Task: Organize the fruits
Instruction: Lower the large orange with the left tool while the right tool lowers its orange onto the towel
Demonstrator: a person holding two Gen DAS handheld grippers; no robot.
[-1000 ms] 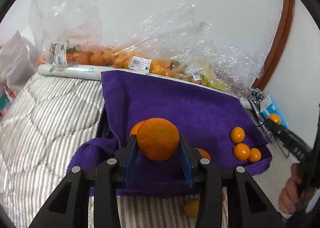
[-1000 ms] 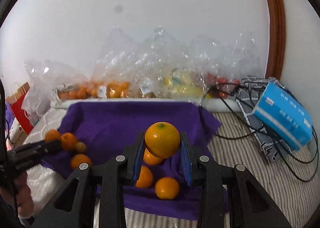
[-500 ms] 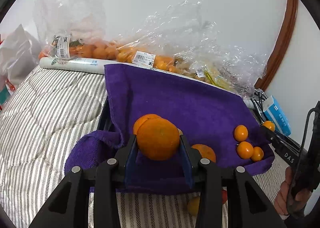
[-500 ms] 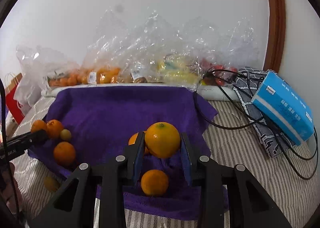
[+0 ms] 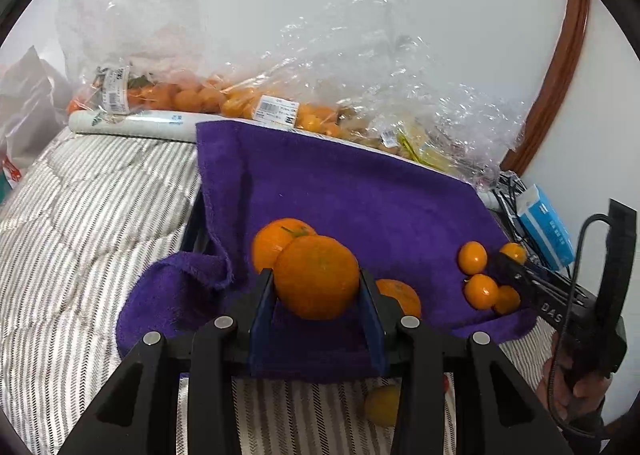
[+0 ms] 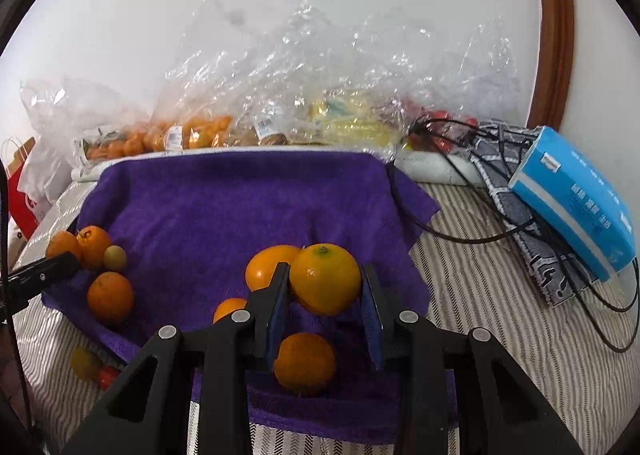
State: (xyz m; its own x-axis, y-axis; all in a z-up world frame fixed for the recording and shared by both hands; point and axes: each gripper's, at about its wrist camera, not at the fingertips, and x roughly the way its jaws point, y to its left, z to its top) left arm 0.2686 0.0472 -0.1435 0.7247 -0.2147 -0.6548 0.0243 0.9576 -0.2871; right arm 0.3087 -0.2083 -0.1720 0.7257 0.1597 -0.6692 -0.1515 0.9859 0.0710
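My left gripper is shut on a large orange, held low over the near left part of the purple towel. Two more oranges lie on the towel just behind and beside it. My right gripper holds a yellow-orange citrus over the near right part of the towel; its right pad stands slightly off the fruit. Loose oranges lie below and beside it. Small oranges cluster at the towel's left.
Clear plastic bags of oranges and other produce line the wall behind the towel. A blue tissue pack and black cables lie at right. A yellow fruit lies on the striped bedding.
Both grippers have come down and forward toward the towel with their fruits. The right gripper's jaws look slightly wider around its citrus than before.
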